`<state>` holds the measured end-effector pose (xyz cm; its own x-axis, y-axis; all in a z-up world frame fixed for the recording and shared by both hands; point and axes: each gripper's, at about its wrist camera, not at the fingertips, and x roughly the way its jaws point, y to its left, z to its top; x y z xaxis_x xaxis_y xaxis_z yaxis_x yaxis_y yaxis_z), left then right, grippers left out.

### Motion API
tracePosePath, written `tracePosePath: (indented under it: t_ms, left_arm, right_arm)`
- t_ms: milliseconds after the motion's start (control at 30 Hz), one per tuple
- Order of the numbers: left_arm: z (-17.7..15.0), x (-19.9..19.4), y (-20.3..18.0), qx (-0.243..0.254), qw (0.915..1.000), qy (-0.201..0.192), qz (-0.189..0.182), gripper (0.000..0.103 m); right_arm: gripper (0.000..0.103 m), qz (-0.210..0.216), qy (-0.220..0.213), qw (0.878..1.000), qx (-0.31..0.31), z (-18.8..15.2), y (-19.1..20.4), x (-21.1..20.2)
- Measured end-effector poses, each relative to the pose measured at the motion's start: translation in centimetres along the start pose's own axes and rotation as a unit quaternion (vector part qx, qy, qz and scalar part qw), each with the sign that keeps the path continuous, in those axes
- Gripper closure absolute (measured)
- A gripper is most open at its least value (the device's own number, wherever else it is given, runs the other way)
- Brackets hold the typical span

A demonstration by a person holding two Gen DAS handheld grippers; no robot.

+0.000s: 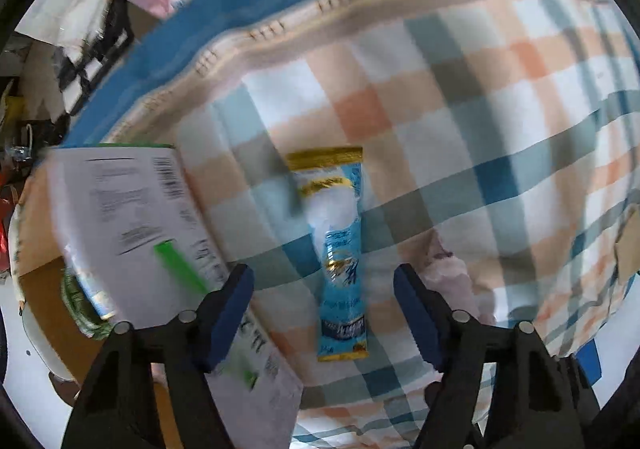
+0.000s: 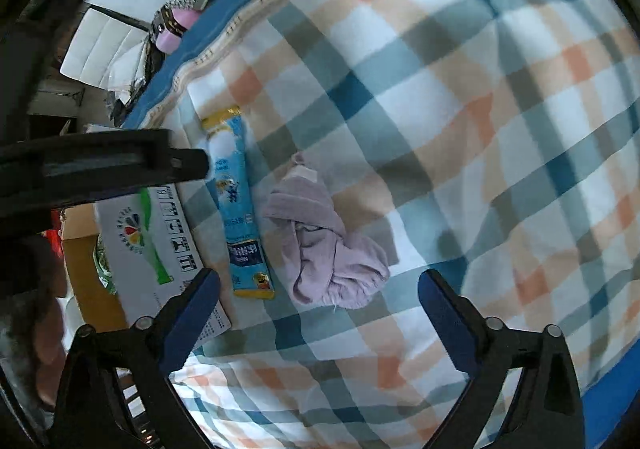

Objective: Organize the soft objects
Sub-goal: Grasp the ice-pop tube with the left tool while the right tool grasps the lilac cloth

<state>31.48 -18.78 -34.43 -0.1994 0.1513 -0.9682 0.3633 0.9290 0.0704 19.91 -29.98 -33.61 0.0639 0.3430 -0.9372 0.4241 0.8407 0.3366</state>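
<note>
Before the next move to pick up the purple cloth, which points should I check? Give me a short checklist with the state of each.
1. Right gripper open: ok.
2. Right gripper empty: ok.
3. Purple cloth in front of the right gripper, nothing on top: ok.
4. Blue packet apart from the cloth: ok, but close.
5. Left gripper open, above the packet, holding nothing: ok.
6. White box clear of the cloth: ok.

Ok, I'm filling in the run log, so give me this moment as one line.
left gripper: open over blue packet | right gripper: open, empty, near lilac cloth | both on plaid blanket
</note>
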Motion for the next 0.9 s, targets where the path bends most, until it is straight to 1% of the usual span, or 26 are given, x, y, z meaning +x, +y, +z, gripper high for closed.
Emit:
tracePosePath:
  t_ms: [33,100,133,167,200,233,267,333,367,433,467,533,600,633,667,700,733,767,833,900]
  left_arm:
    - [0.2,0.8,-0.2,0.001,1.0,0.009,-0.002,0.033]
    - [0.6,2.3,-0.7,0.006,0.9997,0.024,0.006,0.033]
    - [0.6,3.1,-0.8,0.006,0.9994,0.03,0.015,0.033]
    - [0.7,3.5,-0.9,0.006,0.9993,0.033,0.016,0.04]
    - [0.6,4.2,-0.8,0.005,0.9991,0.041,0.01,0.05]
    - [0.5,4.7,-0.7,0.0,0.9987,0.05,0.007,0.066]
    - [0.2,5.1,-0.6,-0.006,0.9985,0.054,-0.005,0.073]
    - [-0.3,5.1,-0.8,-0.01,0.9984,0.05,-0.023,0.081]
    - [-0.6,5.0,-1.0,-0.008,0.9985,0.047,-0.025,0.081]
    - [-1.6,4.7,-2.2,0.004,0.9971,0.047,-0.059,0.082]
    - [-2.1,4.6,-2.9,0.012,0.9966,0.047,-0.068,0.082]
    - [-3.0,4.6,-4.4,0.033,0.9957,0.042,-0.076,0.082]
    - [-3.5,4.8,-5.2,0.048,0.9953,0.042,-0.072,0.08]
    - [-3.8,5.0,-5.3,0.049,0.9957,0.042,-0.066,0.079]
    - [-3.9,5.0,-5.5,0.048,0.9959,0.042,-0.064,0.076]
    - [-4.3,5.1,-5.3,0.044,0.996,0.042,-0.065,0.074]
    - [-4.6,5.2,-5.2,0.043,0.9961,0.041,-0.065,0.07]
    - [-5.2,5.4,-4.9,0.043,0.996,0.042,-0.066,0.067]
    - [-6.0,6.0,-4.8,0.04,0.9958,0.047,-0.068,0.064]
    - [-6.7,6.2,-4.8,0.04,0.9959,0.043,-0.069,0.062]
  right_arm:
    - [0.014,0.005,0.007,1.0,0.002,0.2,-0.1,0.7]
    - [0.016,0.008,0.018,1.0,0.003,0.5,-0.3,2.0]
    - [0.022,0.007,0.022,1.0,0.003,0.7,-0.3,2.7]
    - [0.032,0.005,0.026,1.0,0.002,0.9,-0.4,3.3]
    - [0.039,-0.004,0.031,1.0,-0.001,1.0,-0.4,3.8]
    - [0.05,-0.012,0.036,0.999,-0.003,1.0,-0.5,4.3]
    - [0.057,-0.009,0.039,0.999,-0.001,1.0,-0.6,4.4]
    - [0.066,-0.004,0.043,0.999,0.008,0.6,-1.3,4.0]
    - [0.068,-0.006,0.042,0.999,0.009,0.4,-1.7,3.6]
    - [0.068,-0.019,0.043,0.999,0.011,-0.2,-2.8,2.8]
    - [0.068,-0.024,0.044,0.999,0.011,-0.4,-3.4,2.4]
    - [0.068,-0.032,0.047,0.998,0.013,-0.9,-4.5,1.8]
    - [0.067,-0.039,0.05,0.998,0.007,-1.2,-5.1,1.5]
    - [0.063,-0.041,0.052,0.998,0.005,-1.3,-5.4,1.5]
    - [0.051,-0.039,0.051,0.998,0.006,-1.3,-5.6,1.5]
    - [0.045,-0.032,0.044,0.998,0.01,-1.3,-5.9,1.4]
    - [0.033,-0.027,0.033,0.999,0.016,-1.2,-6.0,1.3]
    - [0.026,-0.025,0.025,0.999,0.019,-1.0,-6.1,1.3]
    - [0.023,-0.019,0.022,0.999,0.015,-0.7,-6.0,1.5]
    - [0.023,-0.015,0.034,0.999,0.006,-0.5,-5.6,2.2]
